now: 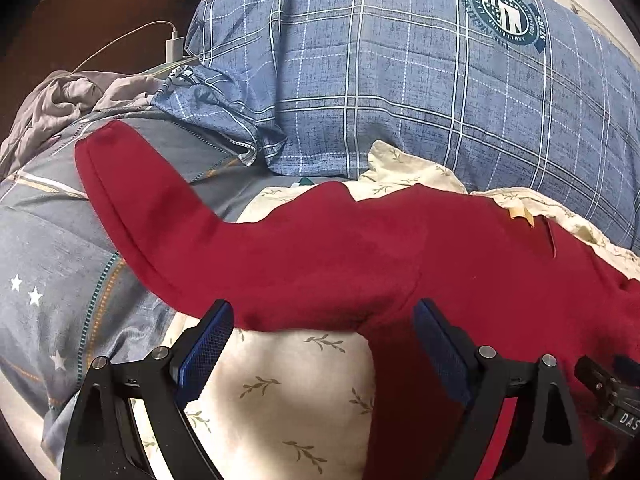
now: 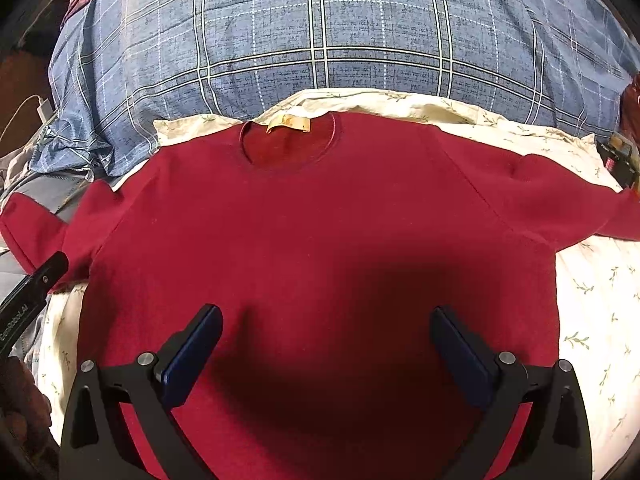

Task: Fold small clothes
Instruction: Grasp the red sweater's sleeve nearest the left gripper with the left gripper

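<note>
Right wrist view: red sweater [image 2: 320, 232] lies flat, front up, on floral sheet [image 2: 600, 300] on bed, neckline with yellow tag [image 2: 289, 123] toward blue plaid quilt [image 2: 320, 32]. Both sleeves spread sideways. My right hand-held gripper [image 2: 326, 348] hovers over sweater's lower body, jaws wide apart, holding nothing. Left wrist view: my left hand-held gripper [image 1: 322, 344] also spread wide, empty, fingertips at sweater's left armpit edge where sleeve [image 1: 140, 200] runs out over grey star blanket [image 1: 40, 248]. White charger [image 1: 175, 46] near quilt corner.
</note>
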`<state>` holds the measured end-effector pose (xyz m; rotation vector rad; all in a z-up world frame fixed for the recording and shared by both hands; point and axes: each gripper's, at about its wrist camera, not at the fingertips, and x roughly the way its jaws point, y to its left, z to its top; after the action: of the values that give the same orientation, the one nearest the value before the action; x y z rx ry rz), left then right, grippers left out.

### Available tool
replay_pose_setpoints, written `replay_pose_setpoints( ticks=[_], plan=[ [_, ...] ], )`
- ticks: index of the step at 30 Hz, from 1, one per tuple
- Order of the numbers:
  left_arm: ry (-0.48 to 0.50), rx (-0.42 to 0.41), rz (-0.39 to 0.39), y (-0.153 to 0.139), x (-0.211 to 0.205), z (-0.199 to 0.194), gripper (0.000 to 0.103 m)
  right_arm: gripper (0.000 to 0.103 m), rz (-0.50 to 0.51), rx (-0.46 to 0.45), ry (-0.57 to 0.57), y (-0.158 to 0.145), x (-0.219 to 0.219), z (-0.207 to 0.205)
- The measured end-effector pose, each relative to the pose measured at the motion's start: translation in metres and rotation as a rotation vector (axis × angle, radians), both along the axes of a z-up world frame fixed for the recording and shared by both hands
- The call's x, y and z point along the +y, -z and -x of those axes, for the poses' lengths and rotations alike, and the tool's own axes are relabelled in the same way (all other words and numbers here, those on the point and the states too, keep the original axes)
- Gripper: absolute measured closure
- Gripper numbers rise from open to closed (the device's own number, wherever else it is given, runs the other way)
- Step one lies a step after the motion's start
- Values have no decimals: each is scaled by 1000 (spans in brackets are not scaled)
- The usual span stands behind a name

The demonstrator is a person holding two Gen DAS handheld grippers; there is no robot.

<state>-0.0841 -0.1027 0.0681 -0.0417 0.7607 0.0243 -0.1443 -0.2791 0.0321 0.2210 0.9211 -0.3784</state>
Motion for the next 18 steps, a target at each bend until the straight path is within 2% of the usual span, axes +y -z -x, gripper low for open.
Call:
replay_pose_setpoints(
  ticks=[6,9,13,16,18],
  plan=[
    [-23,17,-27,0,6,-6,12,0,5,2,-18,-1,4,-1],
    [-69,-12,-58,-12,21,-12,12,0,12,14,-28,-1,3,-1],
    [-170,-47,-132,-32,55,-32,12,0,1,13,-20,-1,-1,0],
    [-273,-60,-264,-42,85,-60,12,0,-9,18,-16,2,-3,0],
    [-327,-49,-309,-44,102,-76,12,0,-3,21,-17,4,-2,-2]
  ],
)
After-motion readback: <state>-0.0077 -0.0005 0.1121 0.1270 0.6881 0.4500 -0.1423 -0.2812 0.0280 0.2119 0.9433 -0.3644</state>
